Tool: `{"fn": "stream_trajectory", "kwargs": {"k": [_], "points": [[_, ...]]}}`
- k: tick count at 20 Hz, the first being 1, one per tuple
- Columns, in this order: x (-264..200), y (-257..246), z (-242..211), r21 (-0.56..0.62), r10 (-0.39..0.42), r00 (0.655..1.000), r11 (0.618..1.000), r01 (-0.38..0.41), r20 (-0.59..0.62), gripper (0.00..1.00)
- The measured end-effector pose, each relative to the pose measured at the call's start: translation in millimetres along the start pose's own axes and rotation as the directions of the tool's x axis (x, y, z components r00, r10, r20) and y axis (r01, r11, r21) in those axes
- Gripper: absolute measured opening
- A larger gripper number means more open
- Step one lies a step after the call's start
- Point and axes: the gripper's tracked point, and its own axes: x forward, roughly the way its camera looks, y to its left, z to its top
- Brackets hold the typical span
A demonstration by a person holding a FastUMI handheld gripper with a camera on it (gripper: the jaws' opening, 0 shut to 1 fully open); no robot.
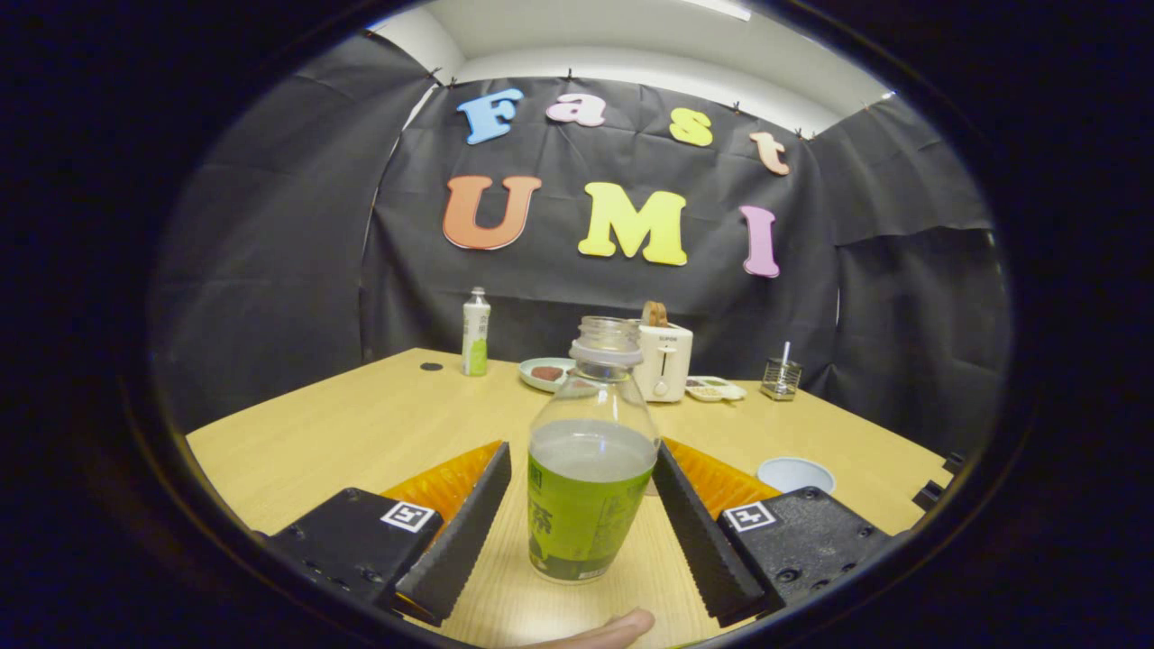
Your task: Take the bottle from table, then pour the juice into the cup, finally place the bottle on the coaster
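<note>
In the gripper view, the gripper stands released, its two fingers spread wide either side of the bottle, neither one touching it; the bottle sits upright on the wooden table in the lower middle of the frame, between the fingers and slightly ahead of their roots. A fingertip shows at the bottom centre, just below the bottle's base.

The likely trouble from here: the bottle has no cap on, so a clumsy or lopsided squeeze could tip it and spill the juice; closing too low on the label might let it swing when lifted; a soft plastic wall may buckle under a hard grip.

The bottle itself is clear plastic with a green label round its lower half, the pale liquid reaching about to the shoulder, the mouth open. The cup sits at the lower right, beyond the right finger.
</note>
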Motion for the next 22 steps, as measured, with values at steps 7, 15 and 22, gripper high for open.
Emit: {"fn": "stream_trajectory", "kwargs": {"k": [7,15,22], "points": [[7,8,6,0.006,0.000,0.999,1.000,0.000,0.032,0.84],[-17,26,14,0.018,0.056,0.998,0.998,-0.056,0.000,0.80],[-45,29,53,0.081,0.077,0.997,0.994,-0.078,0.023,0.79]]}}
